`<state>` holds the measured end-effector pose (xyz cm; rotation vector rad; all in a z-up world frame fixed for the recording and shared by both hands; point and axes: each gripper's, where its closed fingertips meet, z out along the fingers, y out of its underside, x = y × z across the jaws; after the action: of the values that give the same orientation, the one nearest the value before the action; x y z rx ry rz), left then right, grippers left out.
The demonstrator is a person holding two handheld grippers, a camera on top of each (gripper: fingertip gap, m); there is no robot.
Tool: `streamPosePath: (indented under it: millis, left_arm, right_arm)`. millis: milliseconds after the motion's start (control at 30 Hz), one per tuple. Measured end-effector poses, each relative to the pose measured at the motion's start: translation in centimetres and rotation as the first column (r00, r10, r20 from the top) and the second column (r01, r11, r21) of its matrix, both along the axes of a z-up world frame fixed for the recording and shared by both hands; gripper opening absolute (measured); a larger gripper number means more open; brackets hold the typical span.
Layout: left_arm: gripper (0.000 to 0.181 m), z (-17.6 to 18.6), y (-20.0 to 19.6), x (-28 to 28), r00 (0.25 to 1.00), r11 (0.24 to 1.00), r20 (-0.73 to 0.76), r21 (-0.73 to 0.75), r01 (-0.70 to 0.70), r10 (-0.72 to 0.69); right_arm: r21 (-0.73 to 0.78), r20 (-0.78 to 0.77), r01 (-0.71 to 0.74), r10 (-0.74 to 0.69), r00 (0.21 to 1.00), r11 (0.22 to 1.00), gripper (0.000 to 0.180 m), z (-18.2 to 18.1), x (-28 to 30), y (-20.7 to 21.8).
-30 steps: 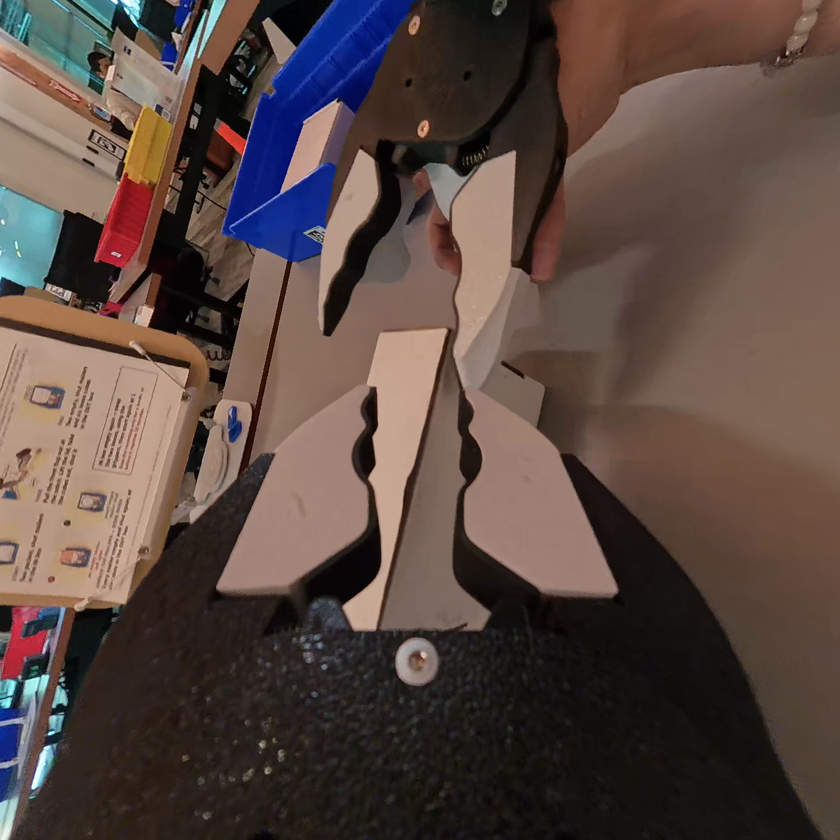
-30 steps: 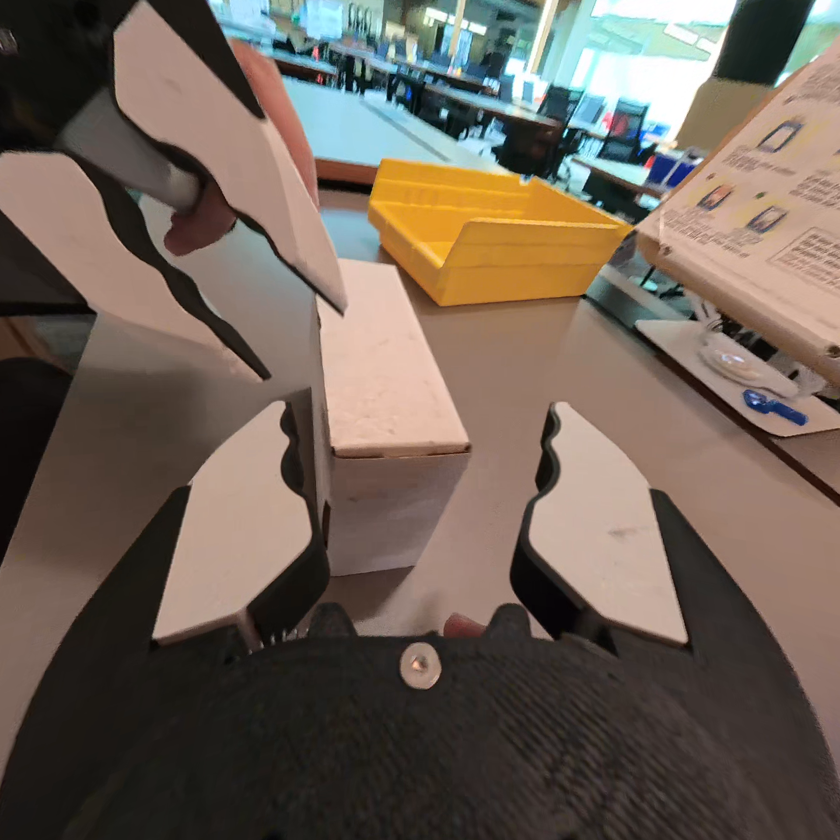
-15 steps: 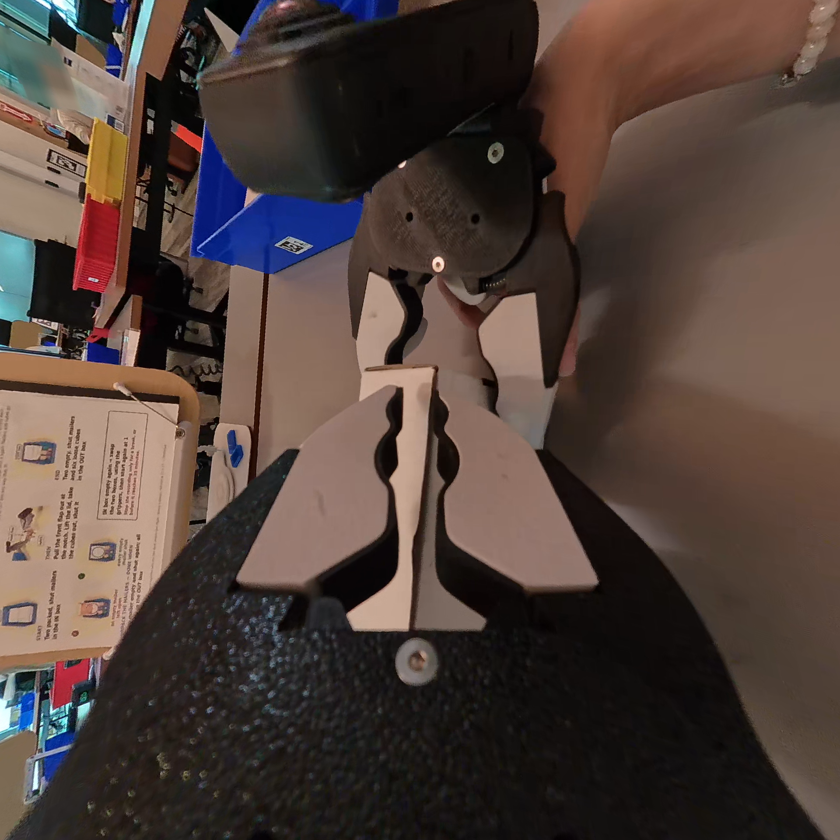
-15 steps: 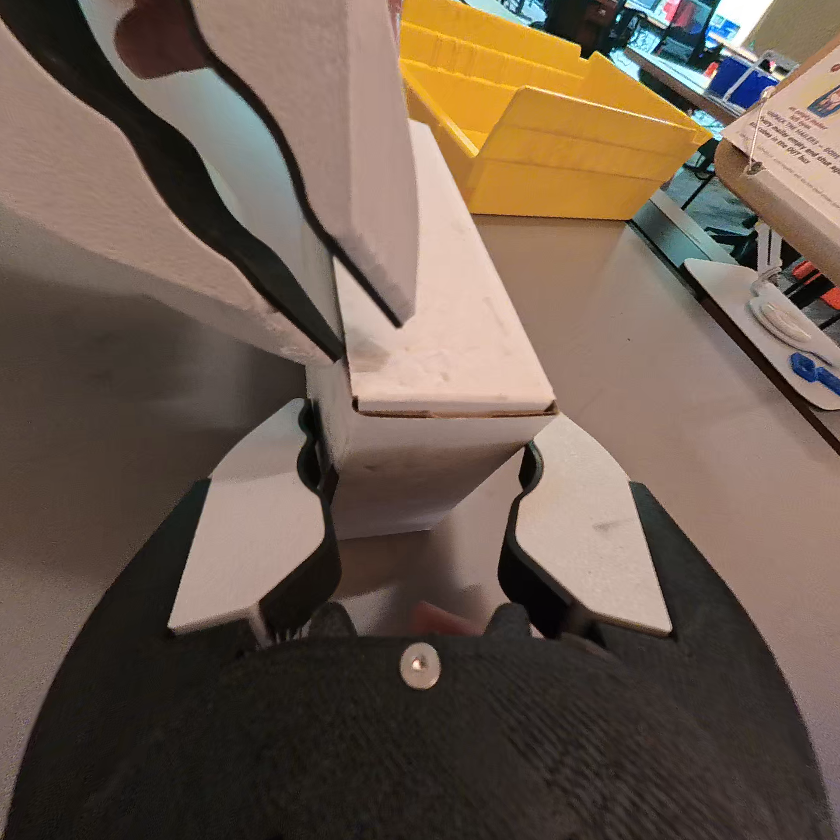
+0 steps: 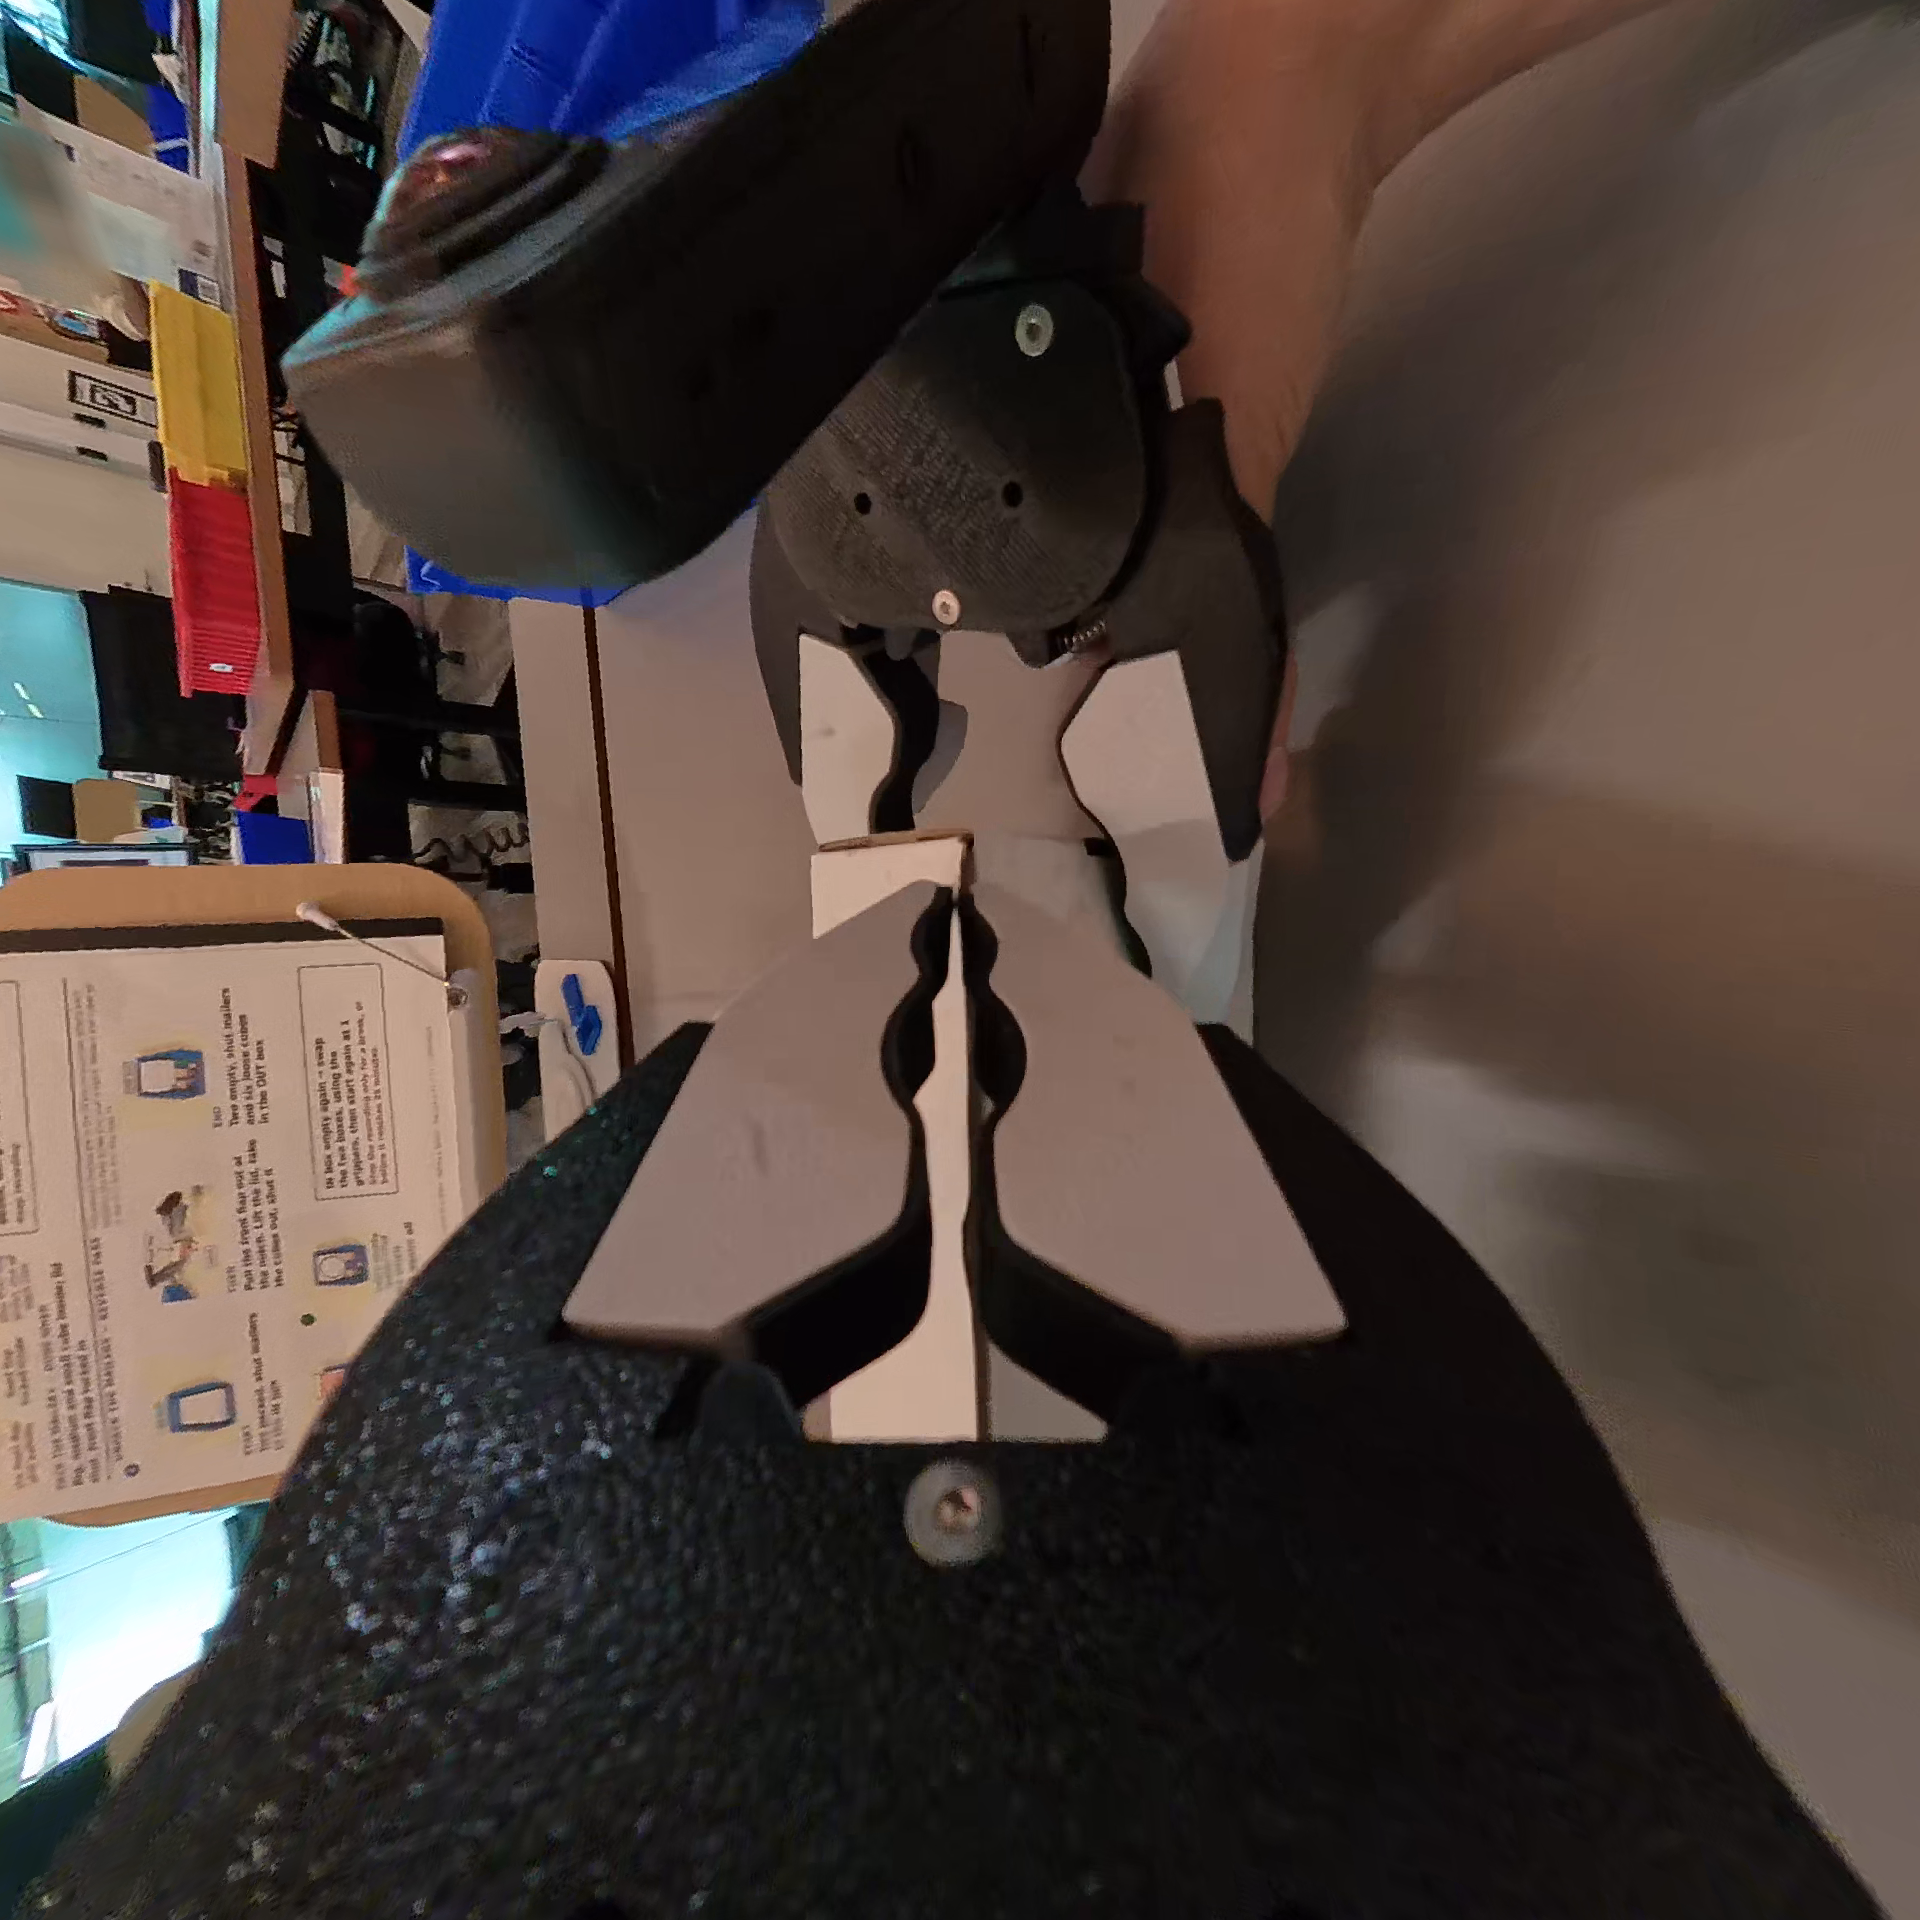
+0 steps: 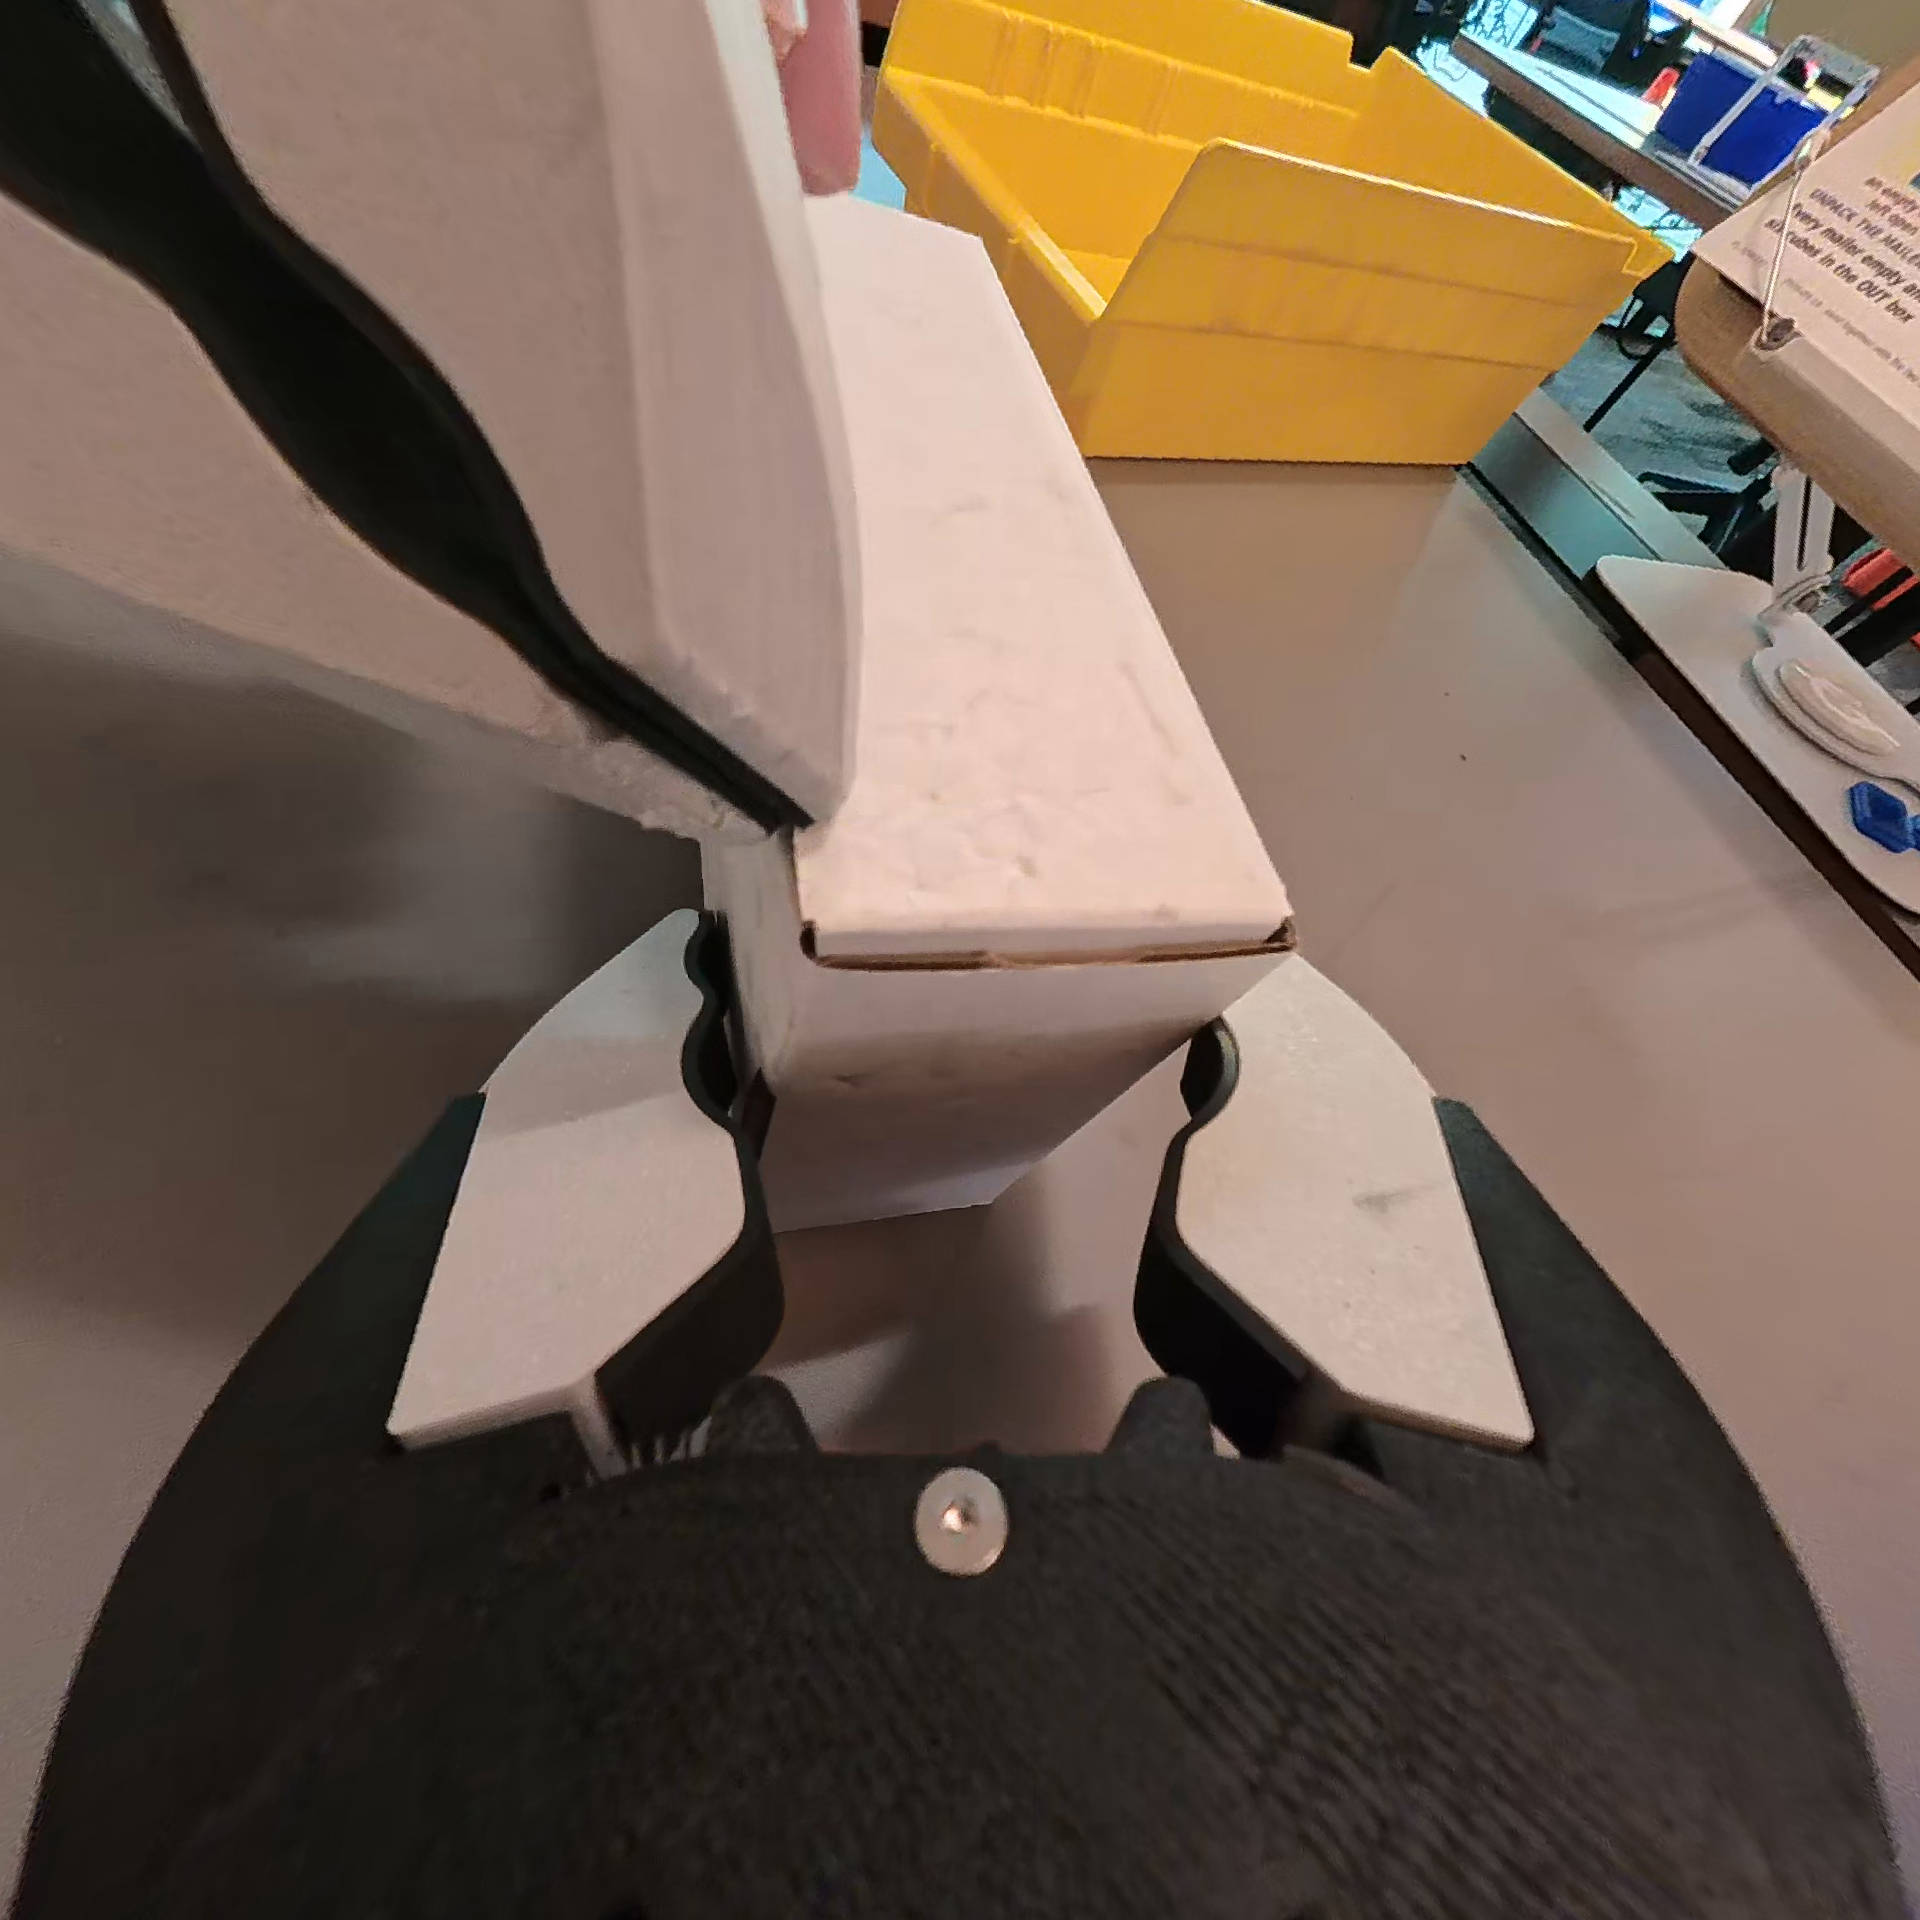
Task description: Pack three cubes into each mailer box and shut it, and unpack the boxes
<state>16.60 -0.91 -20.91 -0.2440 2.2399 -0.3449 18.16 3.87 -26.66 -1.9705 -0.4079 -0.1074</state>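
Note:
A white mailer box (image 6: 987, 623) lies closed on the grey table, its long side pointing away from me. My right gripper (image 6: 961, 1039) straddles its near end, one finger pressed on each side wall. My left gripper (image 5: 961, 904) is shut on a thin white cardboard edge (image 5: 883, 883) along the box's left side. It also reaches in from the upper left of the right wrist view (image 6: 769, 821). The right gripper (image 5: 997, 810) and the hand holding it show beyond the box in the left wrist view. No cubes are in sight.
A yellow bin (image 6: 1299, 260) stands just behind the box. A blue bin (image 5: 499, 62) is farther off. An instruction board (image 6: 1818, 260) stands at the table's right edge, above a white holder with a blue piece (image 6: 1818, 707). It also shows in the left wrist view (image 5: 208, 1195). There is about 7 centimetres between the tips of the two grippers.
My right gripper moved forward around the box's near end and its fingers narrowed onto the walls. My left gripper closed tighter on the cardboard edge and the two grippers came closer together.

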Motion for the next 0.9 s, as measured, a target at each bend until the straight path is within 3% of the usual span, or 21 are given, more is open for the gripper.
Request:
streamPosePath:
  millis: [267, 433, 633, 767, 900]
  left_arm:
    - [0.000, 0.1, 0.0, 0.1, 0.978, 0.976, 0.184, 0.210, 0.057, -0.097]
    - [0.000, 1.5, 0.4, 0.7, 0.923, 0.932, 0.369, 0.360, -0.038, -0.105]
    - [0.008, 1.5, 0.8, 0.2, 0.934, 0.985, 0.358, 0.157, -0.066, 0.006]
    - [0.023, 1.8, 3.9, -0.9, 0.935, 0.985, 0.340, 0.102, -0.140, 0.097]
    - [0.025, 1.5, 6.8, -2.5, 0.934, 0.979, 0.320, 0.069, -0.190, 0.159]
  right_arm:
    - [-0.004, -0.007, -0.003, 0.003, 1.000, 1.000, 0.085, 0.0, 0.0, -0.1]
    - [-0.012, -0.014, 0.001, -0.002, 1.000, 1.000, 0.085, -0.1, -0.2, 0.0]
    - [-0.010, -0.012, -0.001, 0.000, 1.000, 1.000, 0.084, -0.1, -0.3, -0.1]
    - [-0.012, -0.023, -0.005, 0.004, 1.000, 1.000, 0.084, -0.1, -0.4, -0.1]
    - [0.000, -0.040, -0.002, 0.002, 0.999, 1.000, 0.092, 0.1, -0.4, -0.2]
